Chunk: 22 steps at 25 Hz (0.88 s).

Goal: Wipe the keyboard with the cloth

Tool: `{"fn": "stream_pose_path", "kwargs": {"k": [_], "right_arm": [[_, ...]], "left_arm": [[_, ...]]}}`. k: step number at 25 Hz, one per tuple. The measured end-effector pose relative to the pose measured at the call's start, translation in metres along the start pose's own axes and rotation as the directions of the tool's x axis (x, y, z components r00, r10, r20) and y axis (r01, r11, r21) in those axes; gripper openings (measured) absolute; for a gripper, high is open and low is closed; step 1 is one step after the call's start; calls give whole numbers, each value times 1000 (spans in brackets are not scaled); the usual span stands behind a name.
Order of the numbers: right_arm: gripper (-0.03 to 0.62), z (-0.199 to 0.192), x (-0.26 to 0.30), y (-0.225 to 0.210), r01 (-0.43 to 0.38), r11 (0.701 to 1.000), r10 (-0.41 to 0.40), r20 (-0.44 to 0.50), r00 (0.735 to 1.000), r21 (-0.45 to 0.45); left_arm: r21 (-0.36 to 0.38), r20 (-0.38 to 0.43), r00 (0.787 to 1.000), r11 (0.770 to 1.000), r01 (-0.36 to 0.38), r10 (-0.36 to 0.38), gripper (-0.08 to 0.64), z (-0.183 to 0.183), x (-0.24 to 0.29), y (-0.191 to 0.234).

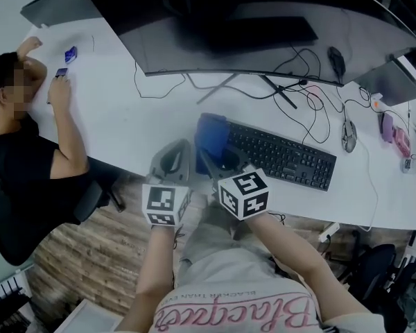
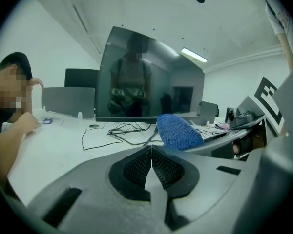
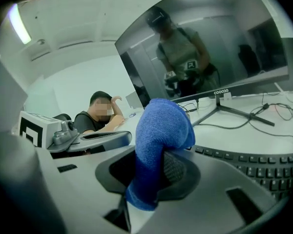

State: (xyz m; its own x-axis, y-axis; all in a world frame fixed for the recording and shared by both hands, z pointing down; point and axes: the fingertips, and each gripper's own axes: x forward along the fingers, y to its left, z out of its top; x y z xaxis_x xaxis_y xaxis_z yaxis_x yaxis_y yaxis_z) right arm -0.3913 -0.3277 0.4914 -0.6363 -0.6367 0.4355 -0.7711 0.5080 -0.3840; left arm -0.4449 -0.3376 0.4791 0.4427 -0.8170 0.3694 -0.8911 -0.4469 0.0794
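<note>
So, the right claw [image 3: 147, 172] was pinching the bunched blue cloth [image 3: 158, 130] right at the left end of the black keyboard [image 1: 284, 157] on the white counter [image 1: 125, 109]. The left claw [image 2: 151, 164] was pressed together with nothing in it, just beside the right one.

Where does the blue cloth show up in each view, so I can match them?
Head view: blue cloth at centre, at the keyboard's left end, ahead of the right gripper.
Left gripper view: blue cloth right of centre, beyond the shut, empty left gripper.
Right gripper view: blue cloth at centre, clamped between the jaws.
Shared landmark: the dark monitor behind it.
</note>
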Motion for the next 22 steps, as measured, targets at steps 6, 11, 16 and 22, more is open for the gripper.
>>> {"fn": "stream_pose_path", "kwargs": {"k": [6, 11, 16, 22], "right_arm": [[97, -3, 24, 0, -31, 997, 34, -37, 999, 64], [97, -19, 40, -5, -44, 990, 61, -127, 990, 135], [97, -25, 43, -20, 5, 990, 21, -178, 984, 141], [97, -28, 38, -31, 53, 989, -25, -193, 981, 141]], "left_arm": [[-20, -24, 999, 999, 25, -26, 6, -11, 12, 9], [-40, -44, 998, 998, 42, -44, 6, -20, 19, 8], [-49, -53, 997, 997, 55, -57, 6, -26, 27, 8], [-54, -55, 996, 997, 64, -67, 6, -28, 33, 2]]}}
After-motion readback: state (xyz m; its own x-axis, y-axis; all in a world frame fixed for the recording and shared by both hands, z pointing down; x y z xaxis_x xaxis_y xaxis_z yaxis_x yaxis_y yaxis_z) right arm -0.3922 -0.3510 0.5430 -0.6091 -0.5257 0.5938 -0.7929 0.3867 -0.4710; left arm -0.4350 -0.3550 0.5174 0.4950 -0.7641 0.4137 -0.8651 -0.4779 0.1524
